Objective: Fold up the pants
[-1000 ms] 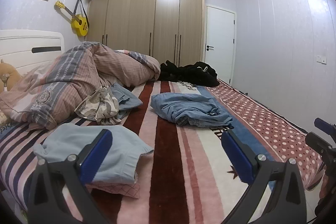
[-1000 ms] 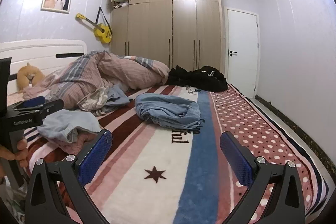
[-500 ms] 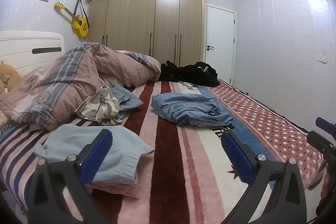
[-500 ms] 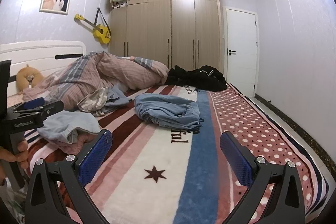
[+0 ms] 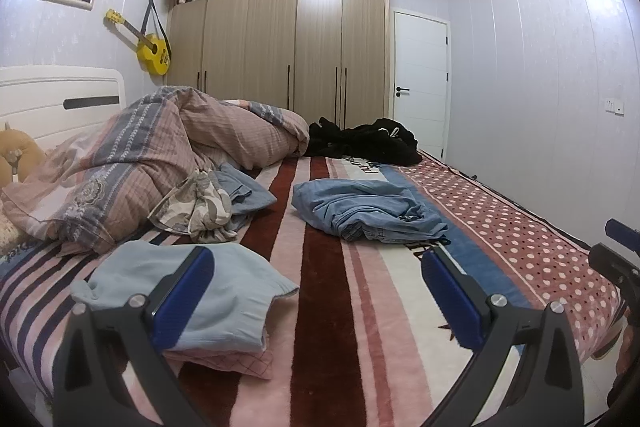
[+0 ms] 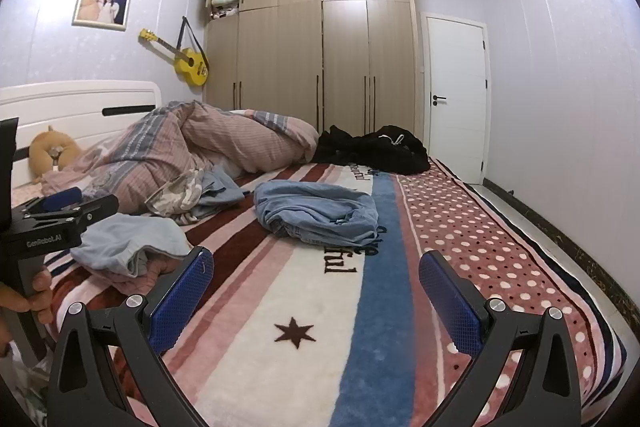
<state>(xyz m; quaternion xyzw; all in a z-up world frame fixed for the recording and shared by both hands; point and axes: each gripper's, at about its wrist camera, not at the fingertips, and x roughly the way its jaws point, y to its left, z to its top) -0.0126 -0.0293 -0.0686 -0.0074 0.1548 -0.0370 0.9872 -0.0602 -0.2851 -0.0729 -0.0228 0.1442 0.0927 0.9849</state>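
Note:
A crumpled pair of blue denim pants lies in a heap in the middle of the striped bed; it also shows in the right wrist view. My left gripper is open and empty, held over the near part of the bed, well short of the pants. My right gripper is open and empty, also short of the pants. The left gripper's body shows at the left edge of the right wrist view, and part of the right gripper at the right edge of the left wrist view.
A folded light blue garment lies on a pink item at near left. A patterned cloth and another blue garment lie by the bunched duvet. Black clothes lie at the far end. The bed's right edge borders the floor.
Both grippers have barely shifted; the view has drifted slightly. Nothing was taken hold of or moved.

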